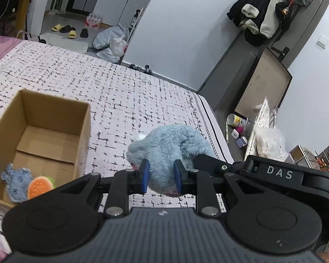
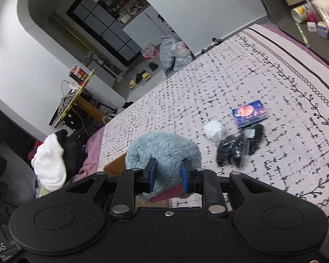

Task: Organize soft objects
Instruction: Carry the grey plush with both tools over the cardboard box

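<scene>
Surroundings: a cardboard box (image 1: 43,135) is seen left of the left gripper (image 1: 161,178); black gloves (image 2: 241,145) and a tissue pack (image 2: 250,112) ahead-right of the right gripper (image 2: 167,178).
Plush toy (image 1: 166,153): clamped by both grippers above the bed (image 1: 120,100); its long axis cannot be told.

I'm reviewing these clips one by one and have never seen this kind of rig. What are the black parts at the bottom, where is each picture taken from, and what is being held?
There is no robot here. A person carries a hand-held gripper in each hand, and each has a fisheye camera looking forward along its two blue-padded fingers.

The left hand-held gripper and the right hand-held gripper both seem to be closed on the same blue plush toy, held above a bed with a patterned cover.

In the left view, an open cardboard box sits on the bed, holding a small blue fabric piece and an orange round item. The right view shows a blue packet, a white wad and a black crinkly bag lying on the cover.
</scene>
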{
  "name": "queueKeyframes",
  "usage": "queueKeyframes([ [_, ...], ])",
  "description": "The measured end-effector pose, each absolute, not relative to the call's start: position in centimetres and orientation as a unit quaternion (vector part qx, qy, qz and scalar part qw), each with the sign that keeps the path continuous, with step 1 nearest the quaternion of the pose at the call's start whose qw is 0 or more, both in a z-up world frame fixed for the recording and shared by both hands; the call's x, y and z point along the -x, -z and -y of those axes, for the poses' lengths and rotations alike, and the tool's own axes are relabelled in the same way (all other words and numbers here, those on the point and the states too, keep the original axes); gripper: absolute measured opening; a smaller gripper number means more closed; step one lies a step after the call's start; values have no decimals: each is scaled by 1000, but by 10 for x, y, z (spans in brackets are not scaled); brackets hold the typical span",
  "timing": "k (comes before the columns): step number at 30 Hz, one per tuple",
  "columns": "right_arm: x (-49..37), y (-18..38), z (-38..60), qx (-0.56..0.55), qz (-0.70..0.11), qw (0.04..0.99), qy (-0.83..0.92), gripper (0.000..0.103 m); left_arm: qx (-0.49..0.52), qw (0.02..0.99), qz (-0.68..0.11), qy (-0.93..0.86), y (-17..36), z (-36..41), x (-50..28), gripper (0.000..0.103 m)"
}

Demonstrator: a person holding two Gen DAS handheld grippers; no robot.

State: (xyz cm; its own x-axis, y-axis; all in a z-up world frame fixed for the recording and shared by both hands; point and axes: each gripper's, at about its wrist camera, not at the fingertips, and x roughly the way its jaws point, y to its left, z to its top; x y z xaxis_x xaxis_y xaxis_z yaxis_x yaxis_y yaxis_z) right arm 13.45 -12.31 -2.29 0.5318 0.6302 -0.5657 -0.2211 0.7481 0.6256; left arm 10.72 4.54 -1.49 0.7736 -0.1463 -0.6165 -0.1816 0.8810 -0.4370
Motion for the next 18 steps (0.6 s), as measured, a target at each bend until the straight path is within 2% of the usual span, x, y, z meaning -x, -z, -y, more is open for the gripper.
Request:
queueKeyframes([
  [18, -123, 7, 60, -209, -400, 844, -289, 23, 266, 912, -310, -35, 9, -103, -84, 23],
])
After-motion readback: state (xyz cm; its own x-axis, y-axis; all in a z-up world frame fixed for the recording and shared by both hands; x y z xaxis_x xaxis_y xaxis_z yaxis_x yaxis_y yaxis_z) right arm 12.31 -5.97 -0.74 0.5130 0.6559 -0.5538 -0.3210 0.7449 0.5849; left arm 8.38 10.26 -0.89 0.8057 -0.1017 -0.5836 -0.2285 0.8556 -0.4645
